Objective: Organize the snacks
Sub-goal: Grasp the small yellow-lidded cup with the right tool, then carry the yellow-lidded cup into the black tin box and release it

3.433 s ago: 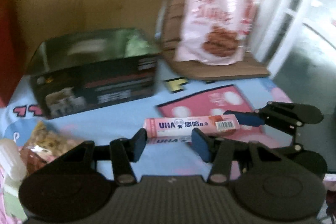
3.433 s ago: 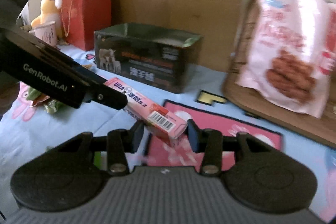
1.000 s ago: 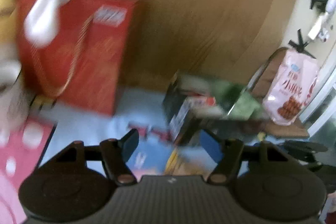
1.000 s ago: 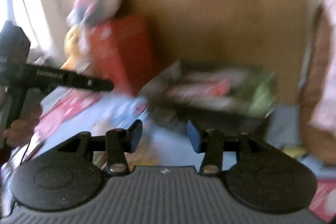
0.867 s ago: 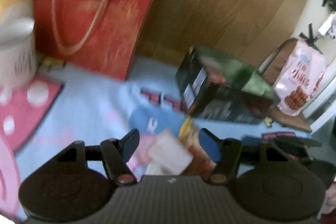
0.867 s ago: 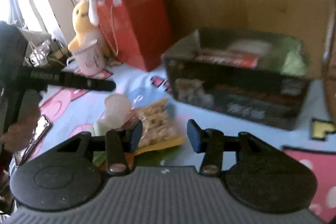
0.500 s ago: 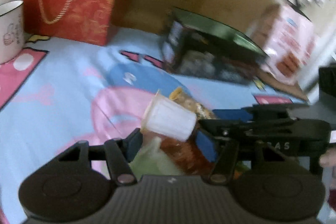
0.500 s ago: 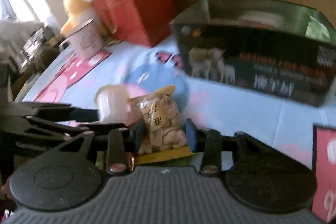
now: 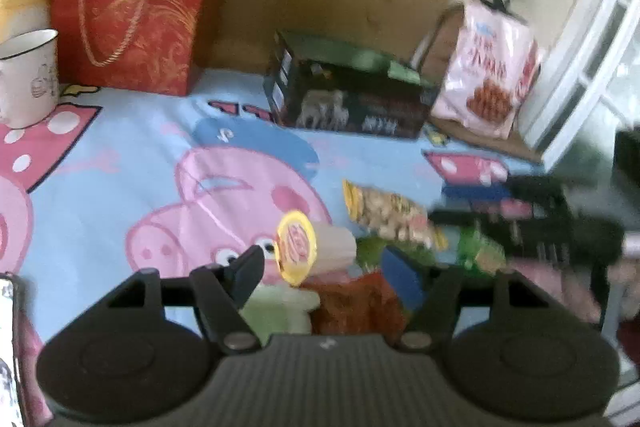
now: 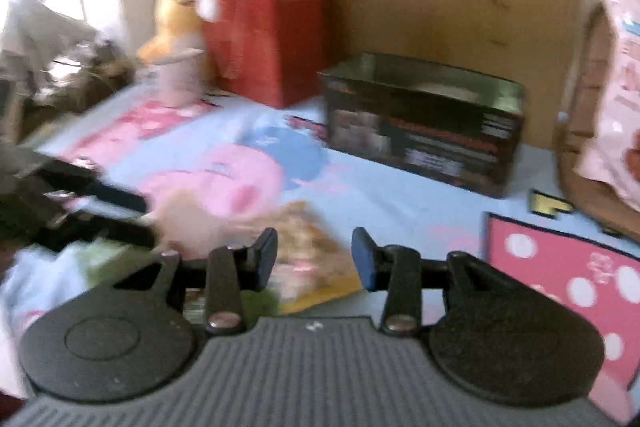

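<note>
At nine o'clock in the left wrist view a white mug (image 9: 27, 77) is seen standing on the cartoon-printed cloth (image 9: 120, 163), with a red gift bag (image 9: 132, 11) behind it at about eleven. A dark open-topped box (image 9: 344, 95) is set at twelve o'clock against the brown board, and a pink snack bag (image 9: 490, 67) is propped at two. The left gripper (image 9: 326, 269) is held low over a cluster of snacks, its jaws spread wide and nothing gripped. Between them a small cup with a yellow lid (image 9: 298, 247) is seen lying on its side, with a pale green packet (image 9: 280, 311) and a red packet (image 9: 356, 303) just below it. A bag of nuts (image 9: 390, 213) lies at one o'clock, touched by the blurred right gripper (image 9: 476, 211).

In the right wrist view the right gripper (image 10: 314, 257) is shown with jaws moderately open; the nut bag (image 10: 310, 247) lies between and beneath them, and whether it is touched cannot be told through the blur. The left gripper (image 10: 120, 215) is seen at nine o'clock and the box (image 10: 424, 123) at one.
</note>
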Demonstrator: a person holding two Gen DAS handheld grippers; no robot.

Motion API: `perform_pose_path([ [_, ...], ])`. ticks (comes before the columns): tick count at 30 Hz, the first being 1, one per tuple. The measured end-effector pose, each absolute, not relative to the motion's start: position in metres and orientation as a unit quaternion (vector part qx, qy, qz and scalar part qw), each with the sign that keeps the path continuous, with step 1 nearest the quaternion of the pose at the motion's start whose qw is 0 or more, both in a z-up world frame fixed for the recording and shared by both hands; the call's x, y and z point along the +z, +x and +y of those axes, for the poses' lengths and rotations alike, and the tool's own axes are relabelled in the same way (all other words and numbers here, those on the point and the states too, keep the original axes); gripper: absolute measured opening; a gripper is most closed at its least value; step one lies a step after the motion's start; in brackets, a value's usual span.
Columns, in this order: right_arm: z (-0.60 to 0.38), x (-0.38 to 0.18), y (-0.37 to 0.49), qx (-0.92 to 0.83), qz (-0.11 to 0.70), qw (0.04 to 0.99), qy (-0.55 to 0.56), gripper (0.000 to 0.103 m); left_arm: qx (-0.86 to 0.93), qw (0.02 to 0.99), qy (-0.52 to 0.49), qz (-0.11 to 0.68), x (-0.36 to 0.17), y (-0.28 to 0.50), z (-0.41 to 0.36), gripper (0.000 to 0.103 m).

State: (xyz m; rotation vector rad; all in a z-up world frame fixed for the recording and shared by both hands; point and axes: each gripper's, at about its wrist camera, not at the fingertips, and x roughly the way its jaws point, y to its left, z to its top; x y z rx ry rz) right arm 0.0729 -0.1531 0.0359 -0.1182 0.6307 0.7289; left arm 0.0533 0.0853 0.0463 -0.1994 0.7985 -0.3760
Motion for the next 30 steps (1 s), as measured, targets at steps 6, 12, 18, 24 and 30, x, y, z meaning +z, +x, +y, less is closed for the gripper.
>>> perform_pose_path([
  [6,-0.101,0.023,0.068,0.416,0.313,0.848,-0.101,0.043,-0.19,0.883,-0.134,0.408,0.041,0.075,0.09,0.049],
  [12,-0.076,0.007,0.09,0.409,0.34,0.84,-0.105,0.038,-0.182,0.874,-0.134,0.429,0.024,0.091,0.085,0.03],
  [18,-0.103,0.033,0.097,0.401,0.32,0.855,-0.07,0.03,-0.202,0.881,-0.125,0.408,0.054,0.106,0.076,0.027],
  [24,-0.13,0.069,0.13,0.344,0.249,0.903,-0.064,0.03,-0.222,0.904,-0.1,0.352,0.093,0.157,0.041,0.028],
  [30,-0.161,0.075,0.2,0.271,0.23,0.933,-0.054,0.03,-0.225,0.907,-0.132,0.329,0.098,0.239,-0.003,0.028],
])
